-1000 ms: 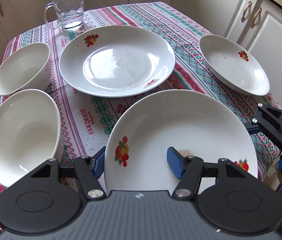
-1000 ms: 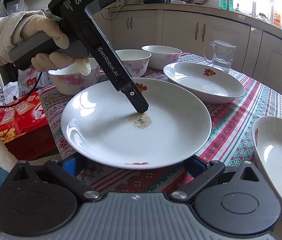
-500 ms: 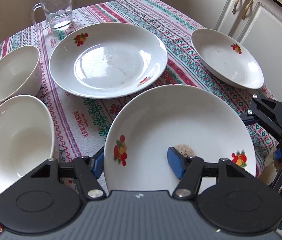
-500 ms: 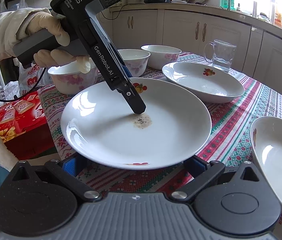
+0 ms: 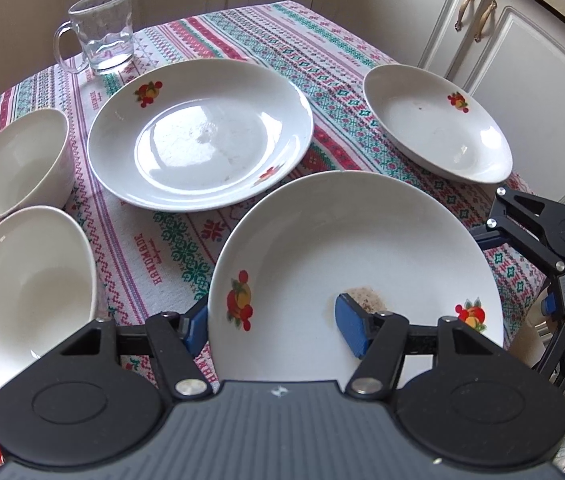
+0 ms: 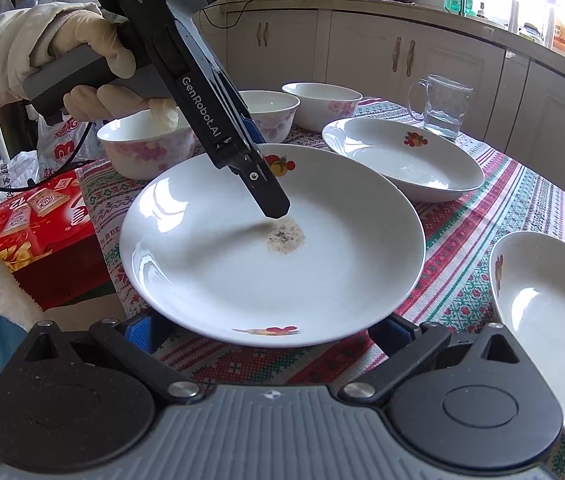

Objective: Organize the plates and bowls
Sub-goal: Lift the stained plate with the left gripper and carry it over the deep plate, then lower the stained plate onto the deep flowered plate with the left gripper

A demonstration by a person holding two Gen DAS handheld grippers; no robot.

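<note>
The left gripper holds the near plate by its rim, low in the frame; the right gripper stands wide beneath it.

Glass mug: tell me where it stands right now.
The glass mug stands at the far left corner of the table in the left wrist view, just behind the big plate; the right wrist view shows it far right.

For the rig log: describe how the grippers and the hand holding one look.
The left gripper is black with a grey handle, blue finger pads and white "DAS" and "GenRobot.AI" lettering. A black cable hangs from its handle. The hand wears a cream glove and a cream sleeve. The right gripper has a ribbed grey body, black linkages with silver pivots and blue pads.
</note>
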